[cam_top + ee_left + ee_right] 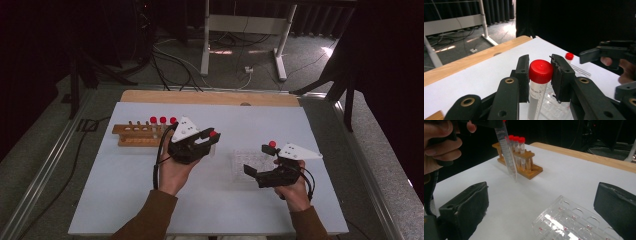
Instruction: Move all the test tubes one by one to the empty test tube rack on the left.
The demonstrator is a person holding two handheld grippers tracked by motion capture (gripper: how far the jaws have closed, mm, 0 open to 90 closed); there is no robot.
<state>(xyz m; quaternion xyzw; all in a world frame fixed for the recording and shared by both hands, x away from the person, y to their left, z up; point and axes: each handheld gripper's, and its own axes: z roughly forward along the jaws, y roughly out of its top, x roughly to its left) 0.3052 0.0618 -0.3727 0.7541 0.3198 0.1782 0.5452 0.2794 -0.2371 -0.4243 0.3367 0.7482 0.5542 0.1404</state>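
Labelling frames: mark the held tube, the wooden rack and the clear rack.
held tube [540,71], left gripper view, red cap
wooden rack [136,135], high view, top bar
clear rack [564,220], right gripper view, top plate

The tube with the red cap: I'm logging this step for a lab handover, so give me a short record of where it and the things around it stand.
held tube: red-capped tube, clamped just under the cap in the left tongs, lifted off the table
right tongs: open, nothing between them, beside the clear rack
wooden rack: at the table's far left, three capped tubes standing in it
clear rack: plastic tray with round holes; one capped tube at its far side
table: white top
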